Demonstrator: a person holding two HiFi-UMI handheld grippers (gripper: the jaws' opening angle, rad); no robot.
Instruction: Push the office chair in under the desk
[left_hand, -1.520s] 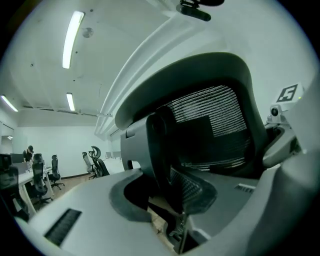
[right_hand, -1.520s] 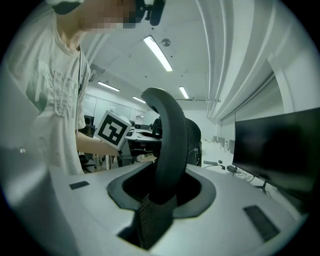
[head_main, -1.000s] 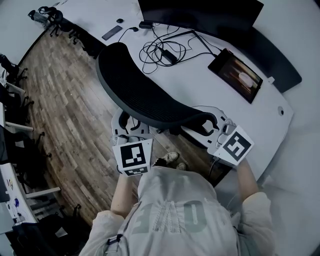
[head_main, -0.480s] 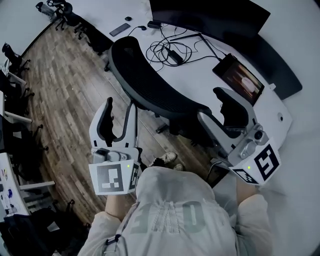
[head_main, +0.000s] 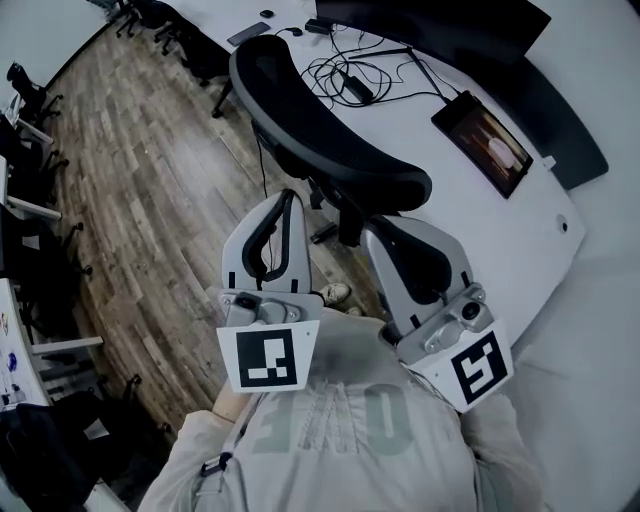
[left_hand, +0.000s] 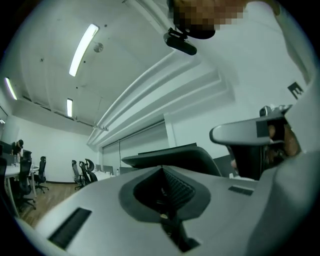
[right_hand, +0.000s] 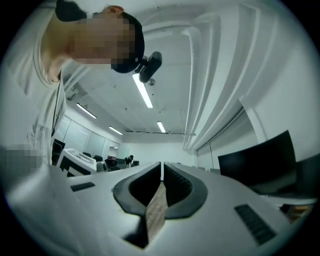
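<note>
The black office chair's curved backrest (head_main: 330, 130) stands against the white desk (head_main: 470, 215) in the head view, its seat hidden under the desk edge. Both grippers are held back near my chest, pointing upward and clear of the chair. My left gripper (head_main: 287, 197) is shut with nothing between its fingers, just short of the backrest's near edge. My right gripper (head_main: 378, 233) is also shut and empty, below the backrest's right end. In the left gripper view the closed tips (left_hand: 162, 170) point at the ceiling; the right gripper view shows its closed tips (right_hand: 161, 166) the same way.
On the desk lie a lit tablet (head_main: 490, 145), a tangle of black cables (head_main: 350, 75), a dark monitor (head_main: 440, 25) and a remote (head_main: 247, 33). Wooden floor (head_main: 130, 190) stretches to the left, with other chairs (head_main: 170, 25) at the far end. My shoe (head_main: 335, 293) shows below the chair.
Both grippers came off the chair's backrest, spread wide, then shut, and drew back toward my chest, tilting upward. The chair now sits farther in against the desk.
</note>
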